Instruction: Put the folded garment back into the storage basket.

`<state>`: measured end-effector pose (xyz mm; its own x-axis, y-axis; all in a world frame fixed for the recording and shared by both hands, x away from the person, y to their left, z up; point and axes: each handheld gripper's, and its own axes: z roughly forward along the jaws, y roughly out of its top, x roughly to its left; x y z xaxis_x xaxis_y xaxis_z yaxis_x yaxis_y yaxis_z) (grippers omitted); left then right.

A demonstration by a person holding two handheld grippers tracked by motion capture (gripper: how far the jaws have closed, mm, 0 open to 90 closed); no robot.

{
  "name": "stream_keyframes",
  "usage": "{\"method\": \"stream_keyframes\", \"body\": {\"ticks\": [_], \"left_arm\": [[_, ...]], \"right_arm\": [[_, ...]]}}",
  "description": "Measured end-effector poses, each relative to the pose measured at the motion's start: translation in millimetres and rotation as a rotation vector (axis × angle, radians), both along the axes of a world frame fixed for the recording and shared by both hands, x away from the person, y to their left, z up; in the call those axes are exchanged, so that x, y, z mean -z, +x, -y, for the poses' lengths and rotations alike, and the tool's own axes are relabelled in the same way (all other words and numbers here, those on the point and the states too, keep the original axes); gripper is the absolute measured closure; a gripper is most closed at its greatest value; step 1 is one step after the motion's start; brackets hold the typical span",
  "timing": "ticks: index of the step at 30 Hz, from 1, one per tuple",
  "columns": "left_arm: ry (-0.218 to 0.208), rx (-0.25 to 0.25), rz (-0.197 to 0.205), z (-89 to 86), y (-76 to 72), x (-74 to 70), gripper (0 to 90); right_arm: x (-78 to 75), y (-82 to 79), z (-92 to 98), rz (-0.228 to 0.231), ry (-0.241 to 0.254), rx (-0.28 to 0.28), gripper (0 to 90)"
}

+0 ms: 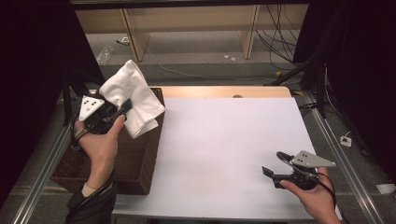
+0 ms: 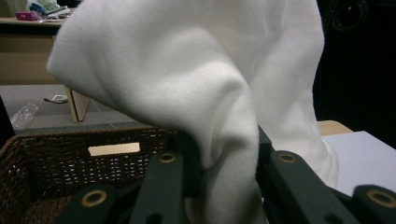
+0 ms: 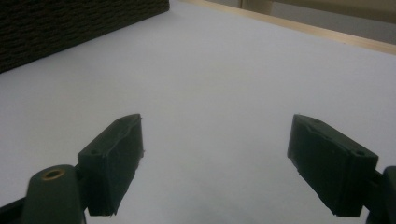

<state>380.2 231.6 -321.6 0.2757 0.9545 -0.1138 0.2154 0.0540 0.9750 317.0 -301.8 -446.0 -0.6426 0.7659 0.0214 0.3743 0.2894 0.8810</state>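
Observation:
A white cloth (image 1: 133,95) hangs bunched above the dark wicker basket (image 1: 140,158) at the table's left. My left gripper (image 1: 122,108) is shut on it, held up over the basket's far end. In the left gripper view the cloth (image 2: 196,79) drapes over both black jaws and is pinched between them, with the basket's rim (image 2: 84,137) below. My right gripper (image 1: 272,164) rests low near the table's front right, open, jaws wide apart with nothing between them. The right gripper view has its two pads (image 3: 114,154) over bare white tabletop (image 3: 215,70).
The white table surface (image 1: 224,140) stretches between the basket and my right hand. A wooden strip (image 1: 224,91) edges the far side. Metal rails (image 1: 336,154) run along both sides. Cables lie on the floor beyond.

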Motion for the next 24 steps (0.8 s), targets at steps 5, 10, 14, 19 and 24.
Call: {"method": "stream_keyframes", "body": {"ticks": [5, 10, 14, 19, 24], "left_arm": [[0.000, -0.003, 0.000, -1.1, 0.2, 0.1, 73.8], [-0.004, -0.007, -0.001, -3.7, -0.1, -0.4, 73.8], [-0.007, -0.012, 0.000, -5.5, -0.2, -0.8, 73.9], [-0.008, -0.016, -0.004, -7.2, 0.2, -0.4, 73.8], [-0.008, -0.016, -0.005, -7.5, 0.5, -0.2, 73.8]], "right_arm": [[0.0, -0.1, -0.1, -0.001, 0.000, 0.000, 19.0], [0.1, -0.1, -0.2, -0.002, -0.001, -0.001, 19.0], [0.1, -0.1, -0.2, -0.002, 0.000, -0.001, 19.1], [0.1, -0.1, -0.3, -0.003, -0.001, -0.002, 19.0], [0.2, -0.1, -0.2, -0.004, -0.001, -0.001, 19.1]]}}
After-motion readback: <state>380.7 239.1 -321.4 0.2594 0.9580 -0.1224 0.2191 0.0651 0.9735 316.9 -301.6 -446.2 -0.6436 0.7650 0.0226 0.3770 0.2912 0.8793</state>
